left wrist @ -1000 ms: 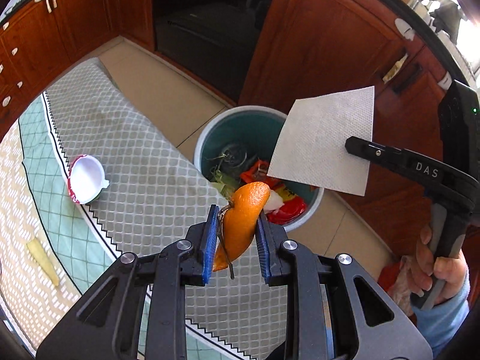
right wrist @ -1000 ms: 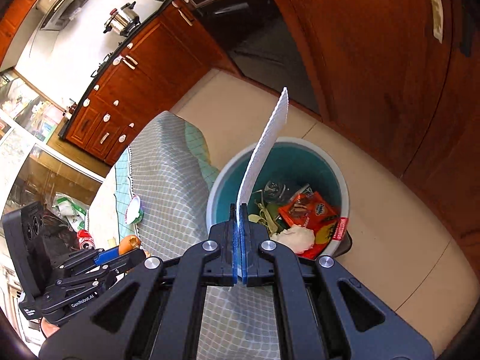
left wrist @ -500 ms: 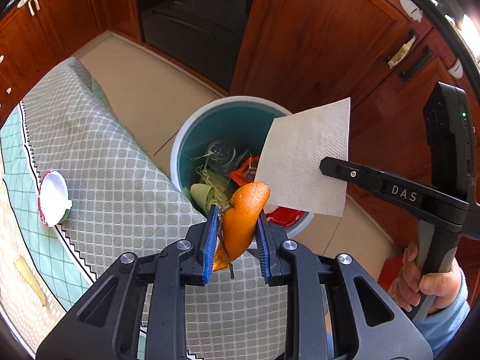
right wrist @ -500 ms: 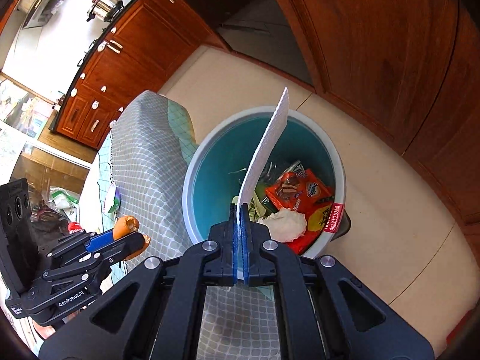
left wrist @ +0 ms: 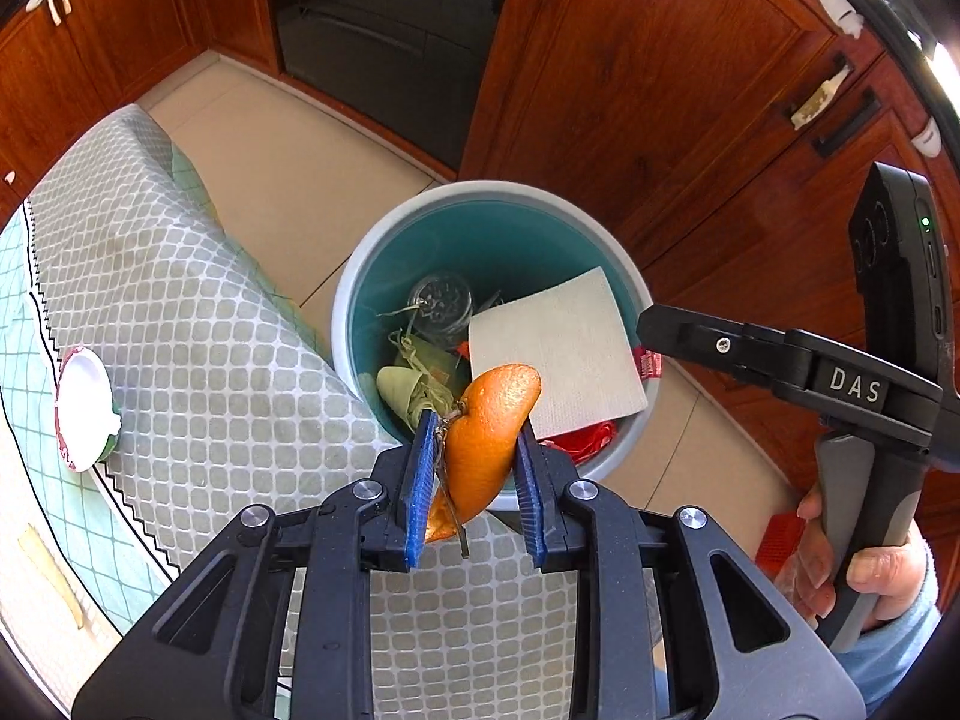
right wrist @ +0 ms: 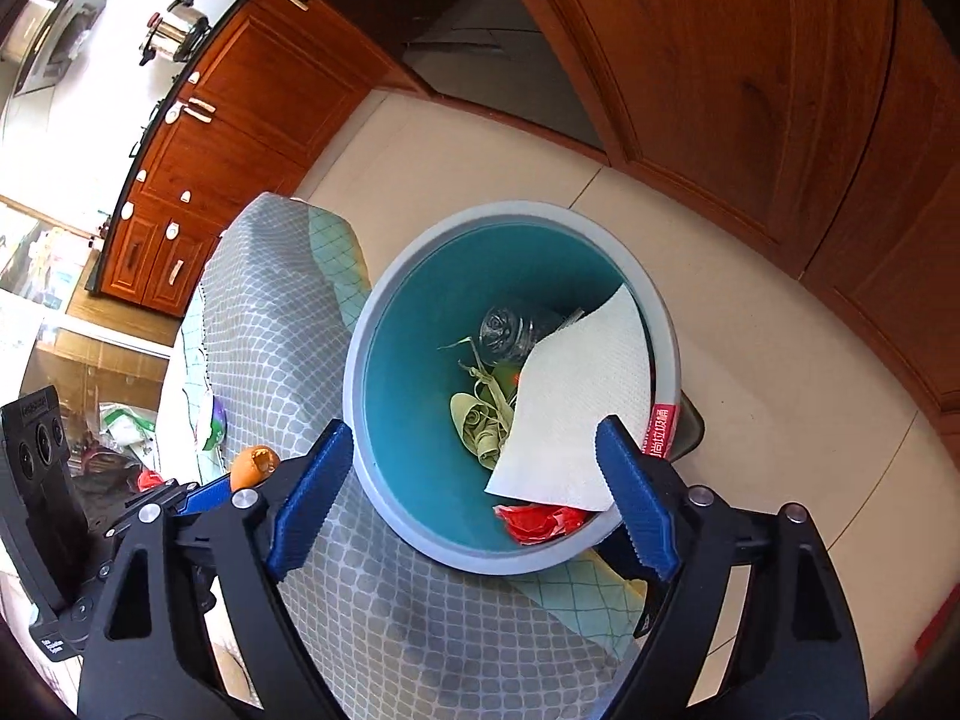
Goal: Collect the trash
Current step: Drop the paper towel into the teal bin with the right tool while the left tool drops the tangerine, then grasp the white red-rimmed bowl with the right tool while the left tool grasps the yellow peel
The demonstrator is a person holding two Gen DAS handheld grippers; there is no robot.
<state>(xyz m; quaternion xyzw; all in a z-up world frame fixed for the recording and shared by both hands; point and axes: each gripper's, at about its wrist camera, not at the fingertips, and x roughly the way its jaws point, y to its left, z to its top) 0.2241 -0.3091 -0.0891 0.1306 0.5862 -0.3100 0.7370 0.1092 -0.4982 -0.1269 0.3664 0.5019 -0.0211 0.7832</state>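
Over the bin (right wrist: 360, 360), right hand-held gripper (right wrist: 468, 498) just opened; paper towel (right wrist: 570, 420) free

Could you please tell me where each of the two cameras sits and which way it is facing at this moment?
Left wrist: on the left tool, facing steeply down past its orange peel into the bin; the right tool and a hand show at right.
Right wrist: on the right tool, looking down into the bin; its jaws have just been opening, clear of the paper towel.
Both views share the bin, paper towel and checked cloth.
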